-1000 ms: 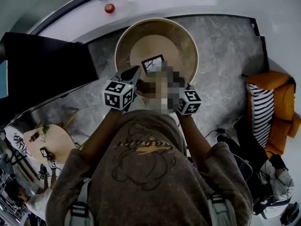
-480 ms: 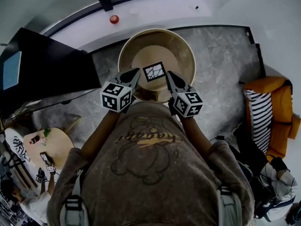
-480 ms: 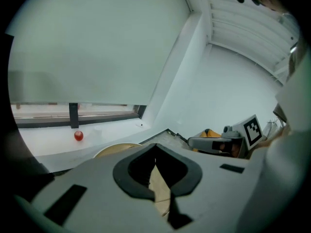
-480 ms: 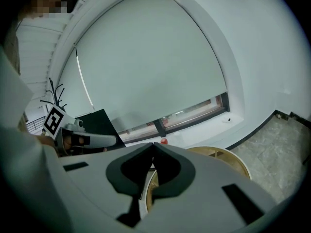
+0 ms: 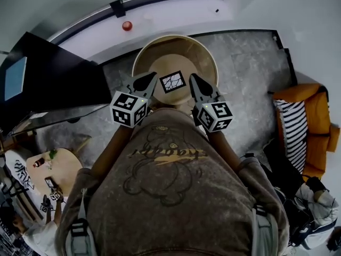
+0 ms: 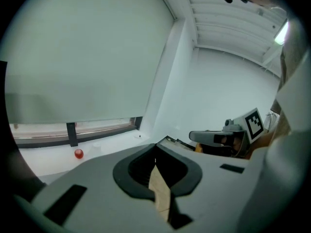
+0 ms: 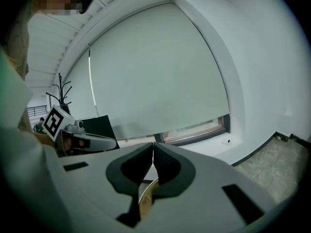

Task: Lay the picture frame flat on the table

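**Frame sits between two closed, empty tips**

My left tool (image 5: 145, 82) has its jaws pressed together on nothing, and my right tool (image 5: 195, 83) is the same: closed and empty. Both hang above the round tabletop (image 5: 205, 55), their tips angled in toward each other. The picture frame (image 5: 172, 81) rests on the tabletop between the tips and below them, about equally near each. Its longer side runs across from one tool to the other. From above I cannot tell whether it lies flat or leans back. I judge either hand could reach it.
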`<state>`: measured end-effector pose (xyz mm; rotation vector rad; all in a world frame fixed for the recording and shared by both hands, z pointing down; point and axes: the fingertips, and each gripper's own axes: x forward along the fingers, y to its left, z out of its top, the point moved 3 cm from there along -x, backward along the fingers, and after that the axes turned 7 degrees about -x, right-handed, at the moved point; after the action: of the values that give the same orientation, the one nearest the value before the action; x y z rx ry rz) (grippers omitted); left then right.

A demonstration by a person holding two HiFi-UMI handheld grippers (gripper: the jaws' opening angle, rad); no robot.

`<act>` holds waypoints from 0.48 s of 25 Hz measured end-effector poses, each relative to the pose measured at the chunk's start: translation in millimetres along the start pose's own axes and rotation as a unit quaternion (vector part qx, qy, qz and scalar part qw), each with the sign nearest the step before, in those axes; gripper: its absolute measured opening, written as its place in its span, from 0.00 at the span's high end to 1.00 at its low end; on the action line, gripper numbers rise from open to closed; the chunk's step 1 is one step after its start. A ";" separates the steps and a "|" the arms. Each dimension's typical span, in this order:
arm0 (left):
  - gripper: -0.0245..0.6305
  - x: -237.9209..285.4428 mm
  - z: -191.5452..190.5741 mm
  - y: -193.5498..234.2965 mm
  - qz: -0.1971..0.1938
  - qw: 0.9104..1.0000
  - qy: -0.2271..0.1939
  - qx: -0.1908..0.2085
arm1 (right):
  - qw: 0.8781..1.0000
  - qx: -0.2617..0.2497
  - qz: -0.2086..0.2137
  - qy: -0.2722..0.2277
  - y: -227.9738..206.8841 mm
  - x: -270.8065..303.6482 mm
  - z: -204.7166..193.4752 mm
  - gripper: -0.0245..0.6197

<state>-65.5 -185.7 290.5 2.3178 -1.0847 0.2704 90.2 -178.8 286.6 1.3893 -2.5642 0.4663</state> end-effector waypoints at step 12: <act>0.94 -2.4 2.2 -5.5 0.002 1.000 -0.016 0.004 | 1.000 0.001 0.001 -0.020 4.3 -7.7 3.1 0.93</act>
<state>-63.0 -182.6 285.6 2.3339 -1.1064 0.2418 90.7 -171.7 280.5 1.4118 -2.5968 0.4469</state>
